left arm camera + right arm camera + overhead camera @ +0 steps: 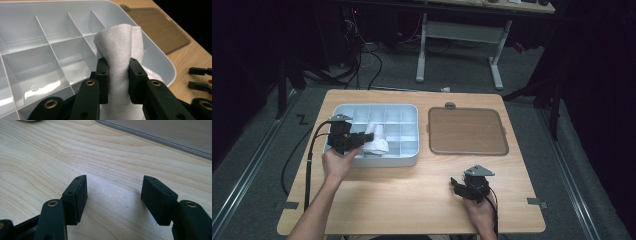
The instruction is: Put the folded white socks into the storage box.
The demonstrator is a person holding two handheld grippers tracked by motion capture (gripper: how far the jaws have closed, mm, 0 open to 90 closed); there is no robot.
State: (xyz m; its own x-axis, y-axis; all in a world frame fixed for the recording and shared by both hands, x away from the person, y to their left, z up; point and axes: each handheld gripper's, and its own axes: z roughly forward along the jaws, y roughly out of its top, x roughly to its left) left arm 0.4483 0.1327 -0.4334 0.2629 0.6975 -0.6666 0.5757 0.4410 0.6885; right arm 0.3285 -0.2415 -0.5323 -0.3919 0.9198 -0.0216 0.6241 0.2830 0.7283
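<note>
Left gripper: your left gripper hangs over the near-left part of the tray, at about 9 o'clock on the tabletop in the high view, pointing toward 3 o'clock.
Left fingers: your black fingers are clamped on the white cloth, one pad pressed to each side, pinching it into a narrow waist.
White cloth: the folded white fabric cloth stands up between the pads in the left gripper view and bulges above them; in the high view it lies over the middle compartments near the tray's front wall.
Tray: the pale blue-grey plastic tray with a grid of compartments sits on the left half of the tabletop, at about 10 o'clock; its dividers and glossy floors show bare at 9 o'clock of the cloth.
Brown mat: the flat brown rectangular mat with rounded corners lies just beside the tray at its 3 o'clock, apart from it by a narrow strip of wood.
Right gripper: your right gripper rests low at about 5 o'clock on the tabletop, well apart from the tray.
Right fingers: your right fingers stand wide apart with only bare wood between them.
Tabletop: the light wooden tabletop carries it all; the mat's edge crosses at 1 o'clock in the right gripper view.
</note>
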